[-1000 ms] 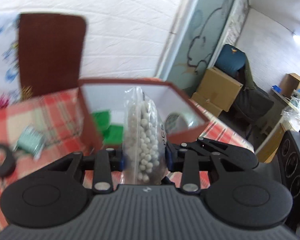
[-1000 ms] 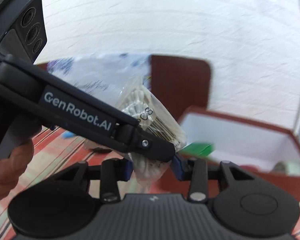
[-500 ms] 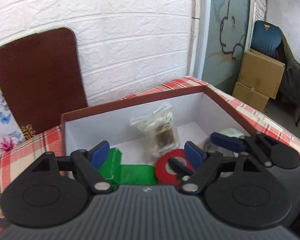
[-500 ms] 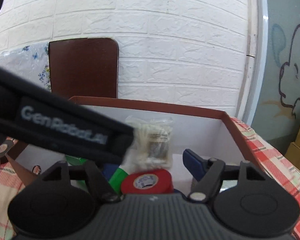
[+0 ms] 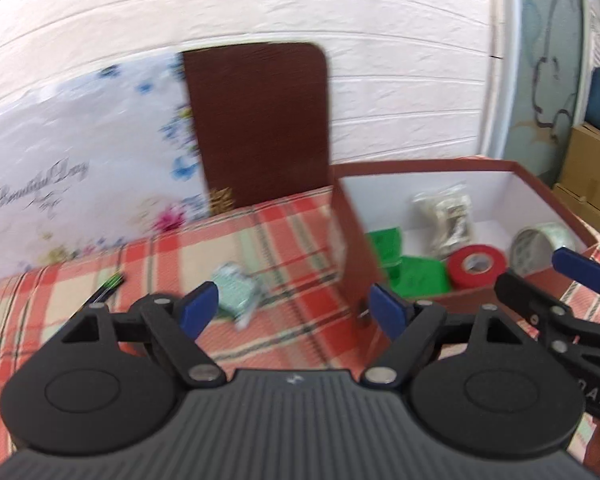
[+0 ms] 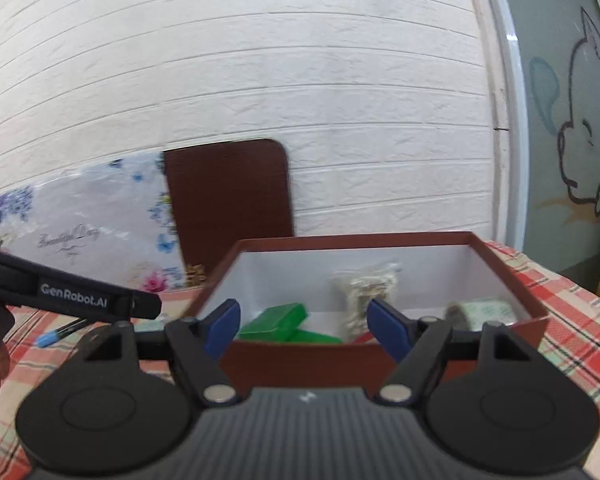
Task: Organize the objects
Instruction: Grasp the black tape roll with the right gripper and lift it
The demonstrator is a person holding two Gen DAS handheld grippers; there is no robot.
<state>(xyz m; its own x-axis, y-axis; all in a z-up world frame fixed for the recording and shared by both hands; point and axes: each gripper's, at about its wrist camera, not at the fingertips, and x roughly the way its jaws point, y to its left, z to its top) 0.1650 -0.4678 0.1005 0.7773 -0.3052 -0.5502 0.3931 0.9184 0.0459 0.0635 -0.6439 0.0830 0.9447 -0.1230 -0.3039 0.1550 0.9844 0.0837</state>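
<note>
The box (image 5: 516,178), brown outside and white inside, sits on the plaid tablecloth (image 5: 284,236) at the right of my left wrist view. Inside it I see a clear bag of cotton swabs (image 5: 446,216) leaning on the back wall, 2 green pieces (image 5: 414,274), a red tape roll (image 5: 478,266) and a pale tape roll (image 5: 540,246) at the right end. My left gripper (image 5: 294,310) is spread wide and holds nothing; beyond it a small teal packet (image 5: 236,292) lies on the cloth outside the box, blurred. A pen (image 5: 106,292) lies further left. A brown panel (image 5: 260,124) and a floral card (image 5: 84,176) lean against the white brick wall. My right gripper's blue fingertip (image 5: 580,270) shows at the right edge.

In my right wrist view, my right gripper (image 6: 304,328) is also wide open and empty, just short of the box's near wall (image 6: 308,364). The green pieces (image 6: 280,324), swab bag (image 6: 366,292) and pale tape roll (image 6: 482,312) show inside. My left gripper's arm (image 6: 72,300) crosses at the left, above a blue-capped pen (image 6: 56,334).
</note>
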